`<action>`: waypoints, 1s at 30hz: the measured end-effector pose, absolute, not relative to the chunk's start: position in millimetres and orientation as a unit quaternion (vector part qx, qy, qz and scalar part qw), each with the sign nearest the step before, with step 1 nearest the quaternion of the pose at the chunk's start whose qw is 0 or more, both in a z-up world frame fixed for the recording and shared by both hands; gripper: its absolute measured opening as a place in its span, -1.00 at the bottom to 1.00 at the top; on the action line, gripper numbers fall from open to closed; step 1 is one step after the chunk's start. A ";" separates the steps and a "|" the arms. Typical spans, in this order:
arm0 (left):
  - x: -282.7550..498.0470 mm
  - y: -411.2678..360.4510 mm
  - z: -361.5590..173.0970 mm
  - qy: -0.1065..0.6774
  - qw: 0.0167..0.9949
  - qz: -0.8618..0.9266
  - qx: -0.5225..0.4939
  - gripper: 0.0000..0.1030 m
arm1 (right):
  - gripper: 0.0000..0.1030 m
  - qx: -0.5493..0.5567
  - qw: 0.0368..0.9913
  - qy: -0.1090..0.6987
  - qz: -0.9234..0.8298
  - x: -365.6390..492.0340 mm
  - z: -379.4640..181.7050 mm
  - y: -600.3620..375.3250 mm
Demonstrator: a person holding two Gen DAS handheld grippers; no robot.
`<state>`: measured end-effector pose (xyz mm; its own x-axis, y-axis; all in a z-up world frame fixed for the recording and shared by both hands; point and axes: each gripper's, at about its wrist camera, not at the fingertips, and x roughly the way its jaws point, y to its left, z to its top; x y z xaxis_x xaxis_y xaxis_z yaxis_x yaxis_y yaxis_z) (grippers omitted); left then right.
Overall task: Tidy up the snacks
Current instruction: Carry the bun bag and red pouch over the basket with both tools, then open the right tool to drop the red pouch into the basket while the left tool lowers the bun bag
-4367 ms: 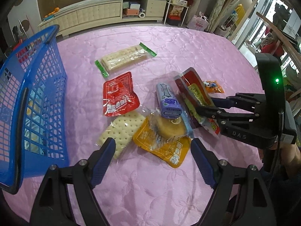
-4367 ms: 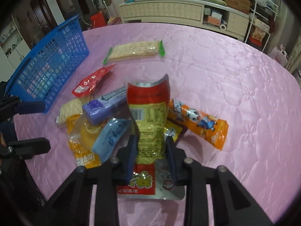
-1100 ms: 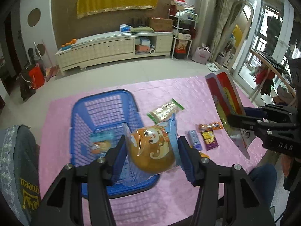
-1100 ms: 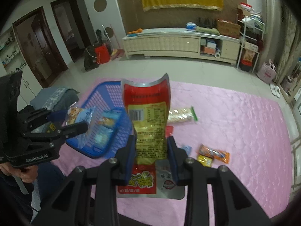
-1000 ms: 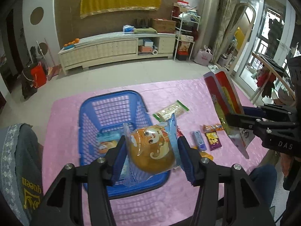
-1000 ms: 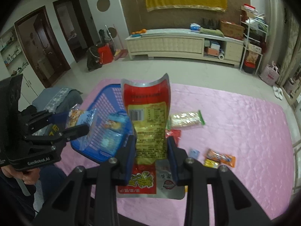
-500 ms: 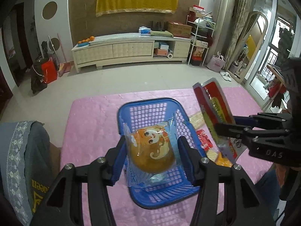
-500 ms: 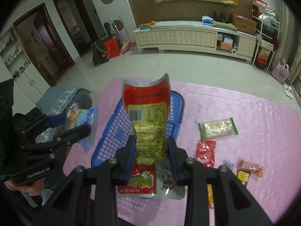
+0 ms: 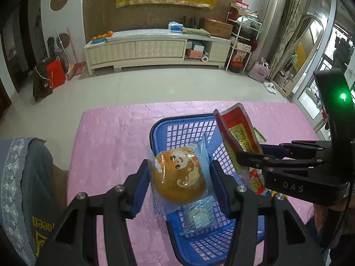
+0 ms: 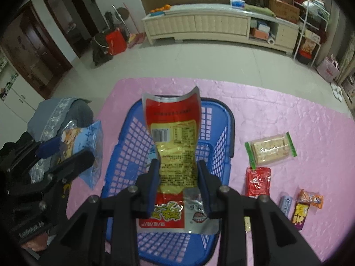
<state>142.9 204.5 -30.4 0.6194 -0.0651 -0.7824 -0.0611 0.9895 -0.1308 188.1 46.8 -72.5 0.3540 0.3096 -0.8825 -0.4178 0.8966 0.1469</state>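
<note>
My left gripper (image 9: 179,170) is shut on a clear bun packet (image 9: 177,179) with a cartoon print, held above the near left part of the blue basket (image 9: 159,128). My right gripper (image 10: 177,166) is shut on a red and yellow pouch (image 10: 175,137) that stands upright over the middle of the basket (image 10: 221,137). In the left wrist view the right gripper (image 9: 248,155) and its pouch (image 9: 235,133) hang over the basket's right side. A small clear packet (image 9: 197,217) lies inside the basket. In the right wrist view the left gripper (image 10: 66,153) is beside the basket's left wall.
On the pink tablecloth (image 10: 288,115) right of the basket lie a cracker pack (image 10: 270,148), a red packet (image 10: 258,180), a bluish stick pack (image 10: 286,204), an orange packet (image 10: 310,198) and a purple packet (image 10: 299,215). A grey garment (image 9: 22,177) is at the table's left edge.
Both grippers have travelled leftward from the snack pile and a little down, so the basket now lies under them. Each still holds its packet as before.
</note>
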 end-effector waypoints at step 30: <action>153.4 184.8 -34.8 0.452 0.889 -0.005 -0.076 0.00 | 0.77 -0.089 0.842 0.508 0.157 192.2 -71.5 11.4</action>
<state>153.4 184.8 -34.8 0.5905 -0.0784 -0.8032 -0.0591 0.9884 -0.1399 192.2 11.4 -71.5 0.4348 0.1747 -0.8834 -0.3556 0.9346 0.0098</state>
